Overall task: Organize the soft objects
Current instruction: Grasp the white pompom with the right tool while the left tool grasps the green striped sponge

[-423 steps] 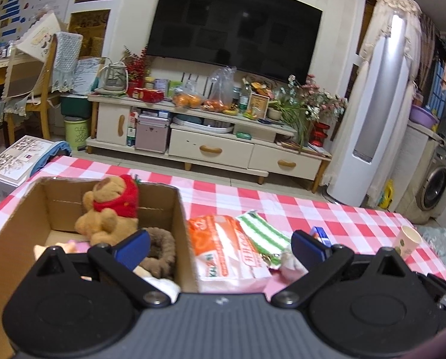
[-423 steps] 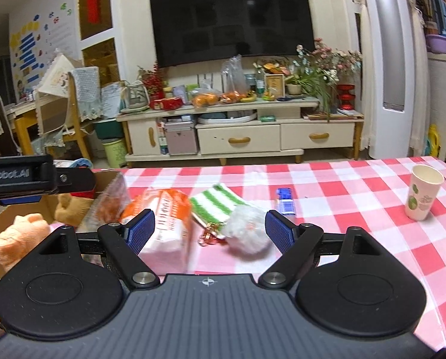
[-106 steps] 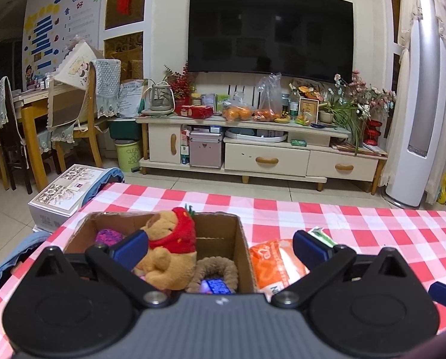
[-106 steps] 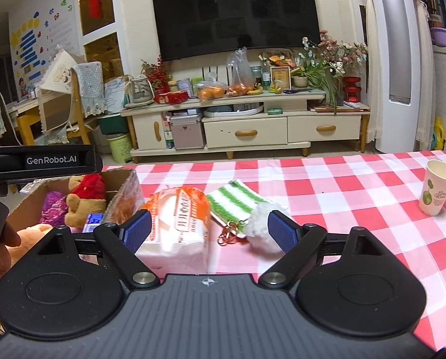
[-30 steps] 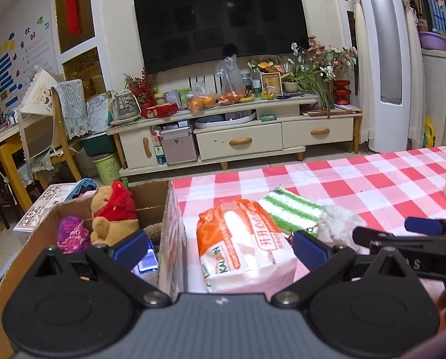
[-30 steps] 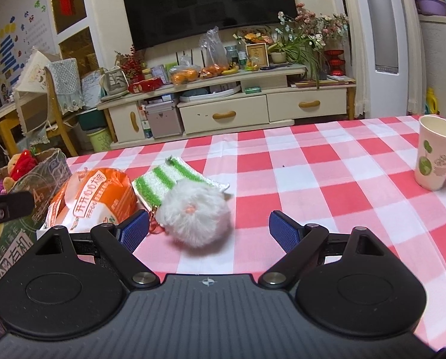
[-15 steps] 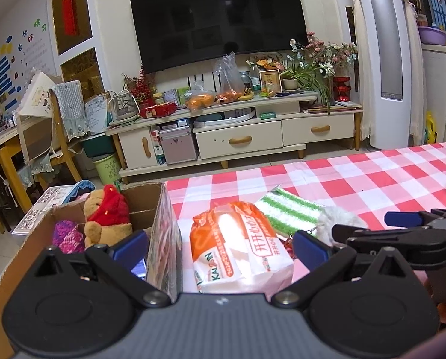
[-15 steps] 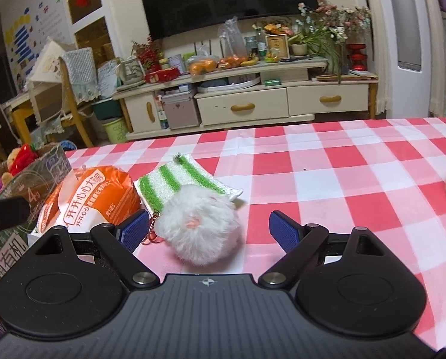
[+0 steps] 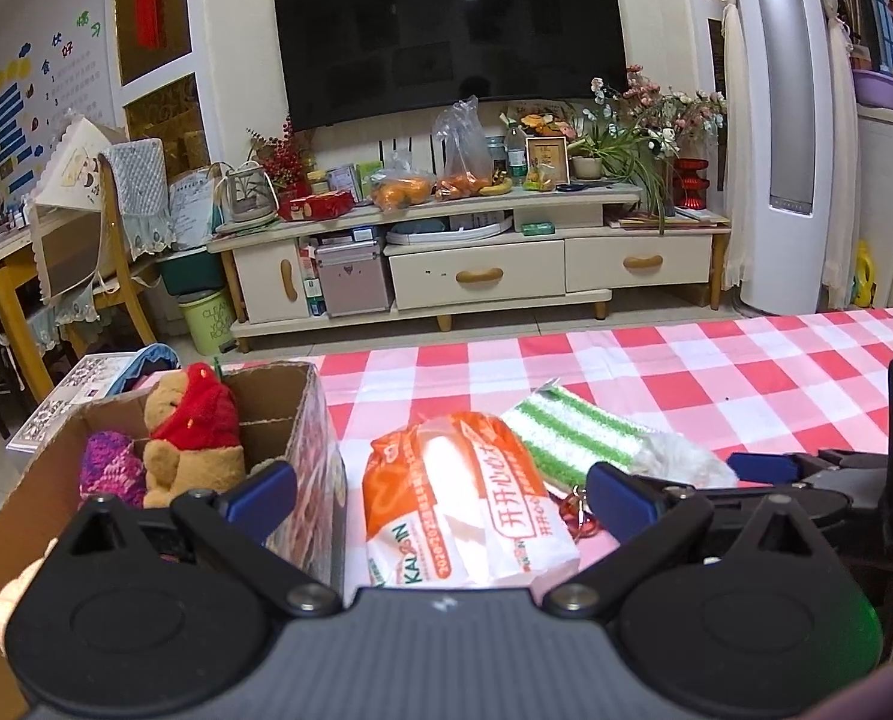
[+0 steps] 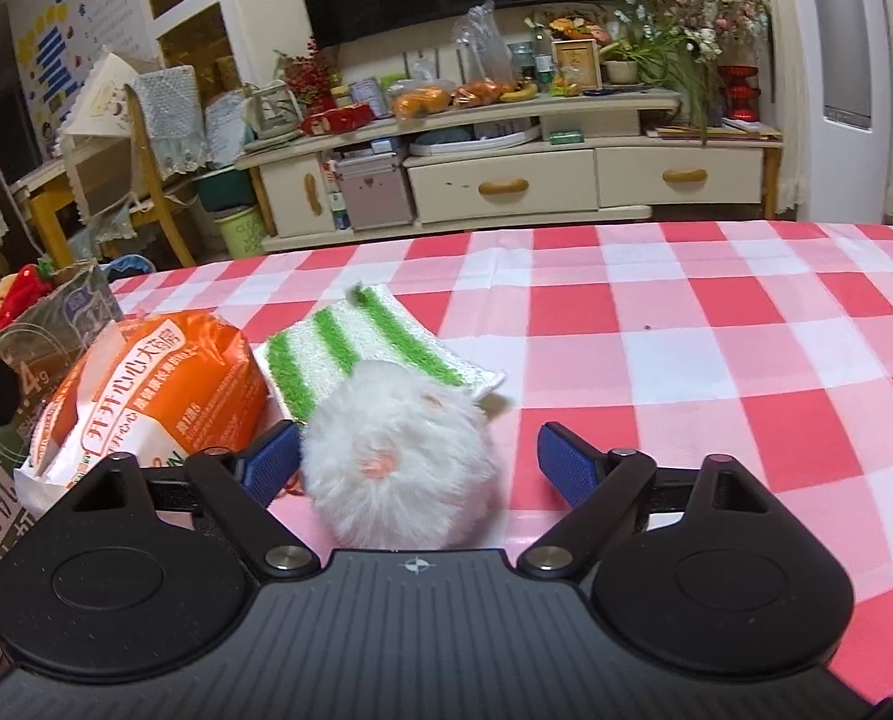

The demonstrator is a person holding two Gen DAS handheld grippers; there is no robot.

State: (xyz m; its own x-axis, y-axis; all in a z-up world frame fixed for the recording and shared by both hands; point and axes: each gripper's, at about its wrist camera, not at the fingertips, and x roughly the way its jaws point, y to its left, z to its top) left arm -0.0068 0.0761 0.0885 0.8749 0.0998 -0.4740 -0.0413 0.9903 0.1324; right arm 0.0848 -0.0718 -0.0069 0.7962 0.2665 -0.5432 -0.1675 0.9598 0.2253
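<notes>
Right gripper (image 10: 419, 459) has pushed forward and dropped since half a second back; the white pompom (image 10: 401, 459) now sits right between its blue pads, filling more of the right wrist view. Jaws spread wide, left pad just touching the fluff, right pad apart from it, nothing clamped. Left gripper (image 9: 440, 495) barely shifted, held level over the near table edge, jaws also wide, holding nothing; its left pad hangs over the box, its right pad near the pompom (image 9: 680, 459). Right gripper shows in the left wrist view at (image 9: 764, 468), coming in low from the right. Cardboard box (image 9: 302, 414) sits at the left end of the checked tablecloth (image 10: 686, 324), holding a brown bear with a red hood (image 9: 197, 432) and a purple knitted item (image 9: 107, 465); other contents hidden behind the gripper body. Orange tissue pack (image 9: 464, 501) lies just beside the box wall. Green striped cloth (image 10: 362, 348) lies flat behind the pompom, touching it, its corner next to the pack.
</notes>
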